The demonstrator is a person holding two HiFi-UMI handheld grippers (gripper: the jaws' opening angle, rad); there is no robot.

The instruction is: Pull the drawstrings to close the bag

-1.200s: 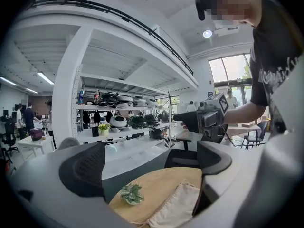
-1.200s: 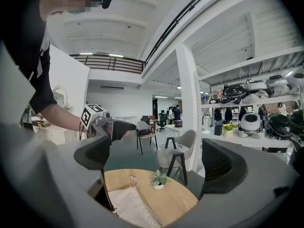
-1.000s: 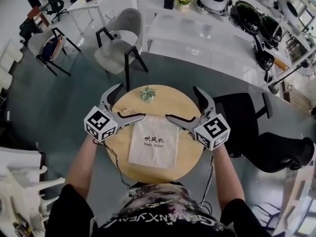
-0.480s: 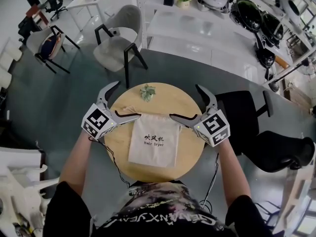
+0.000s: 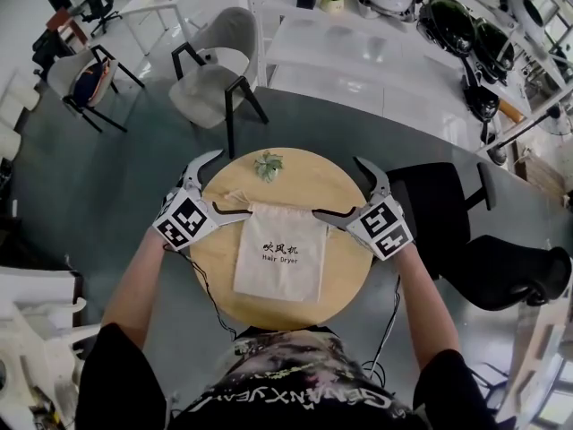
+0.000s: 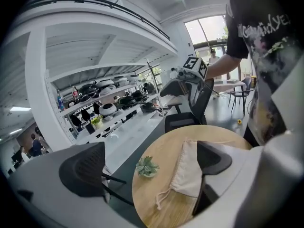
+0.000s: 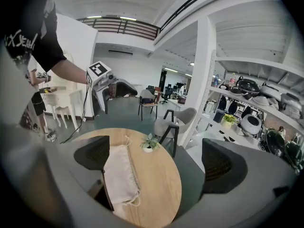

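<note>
A beige cloth drawstring bag [image 5: 280, 253] with black print lies flat on the round wooden table [image 5: 313, 173], its gathered mouth toward the far side. My left gripper [image 5: 231, 183] hovers open at the bag's top left corner, its near jaw beside the mouth. My right gripper [image 5: 337, 186] stands open at the top right corner. In the left gripper view the bag [image 6: 189, 169] lies by the right pad, with a loose drawstring [image 6: 163, 198] trailing off its corner. The right gripper view has the bag [image 7: 121, 175] beside the left pad and a cord loop [image 7: 134, 201] at its near corner.
A small potted plant [image 5: 268, 167] stands at the table's far edge. A grey chair [image 5: 215, 74] is beyond the table on the left, a black chair [image 5: 443, 209] close on the right. White benches with appliances [image 5: 394, 34] fill the back.
Both grippers have drawn slightly outward, away from the bag's top corners, and stay open. The bag has not moved.
</note>
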